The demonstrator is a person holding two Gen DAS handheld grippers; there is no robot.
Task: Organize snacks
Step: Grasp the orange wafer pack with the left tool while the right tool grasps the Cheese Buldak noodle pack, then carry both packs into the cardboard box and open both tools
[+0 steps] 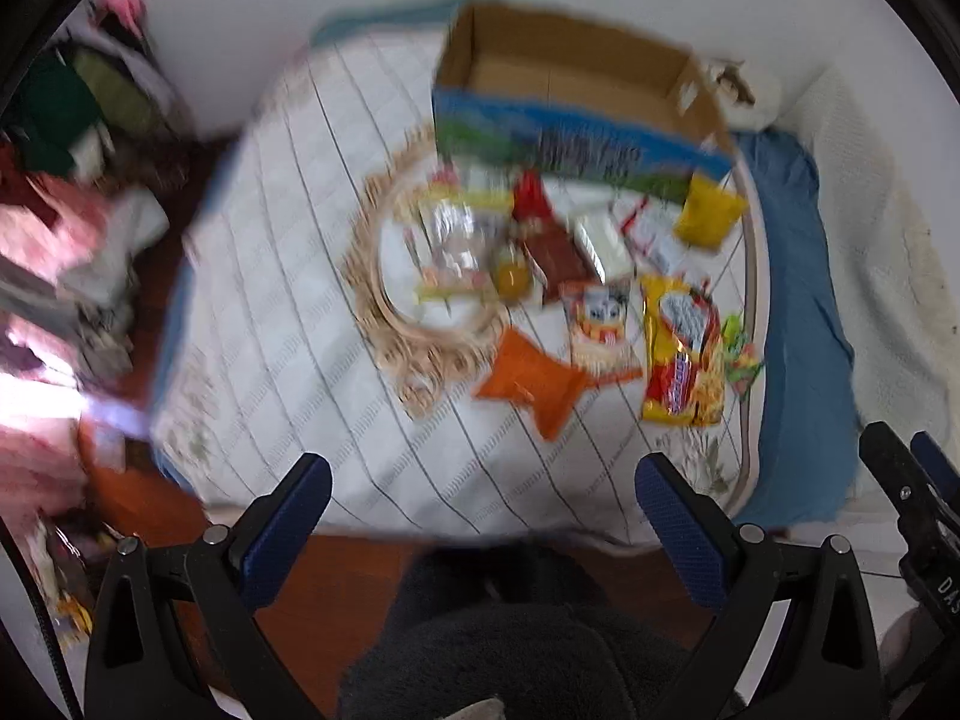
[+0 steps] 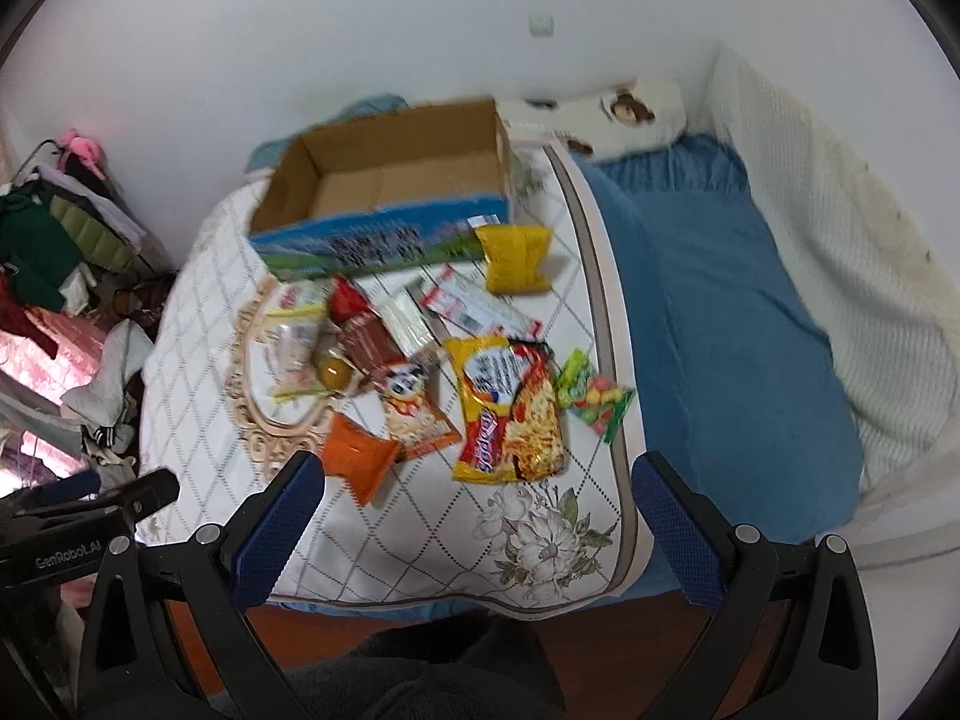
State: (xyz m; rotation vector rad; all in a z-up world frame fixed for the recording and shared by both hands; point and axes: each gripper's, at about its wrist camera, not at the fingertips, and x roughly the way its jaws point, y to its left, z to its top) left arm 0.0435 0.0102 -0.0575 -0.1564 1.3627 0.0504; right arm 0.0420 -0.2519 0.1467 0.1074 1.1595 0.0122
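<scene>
Both your grippers hang above the near edge of the bed, jaws spread wide, nothing between them: left gripper, right gripper. The snacks lie in a loose pile on the white quilted cover, well ahead of both tools. The open cardboard box sits at the far side of the pile, nothing visible inside. A yellow pouch lies just beside the box's right front corner. The big yellow noodle packet lies flat, with a green candy bag touching its right edge. The orange packet is nearest your right tool's left finger. A brown bar and a clear-wrapped pack overlap on the round beige mat. The left view is motion-blurred; small labels are unreadable.
</scene>
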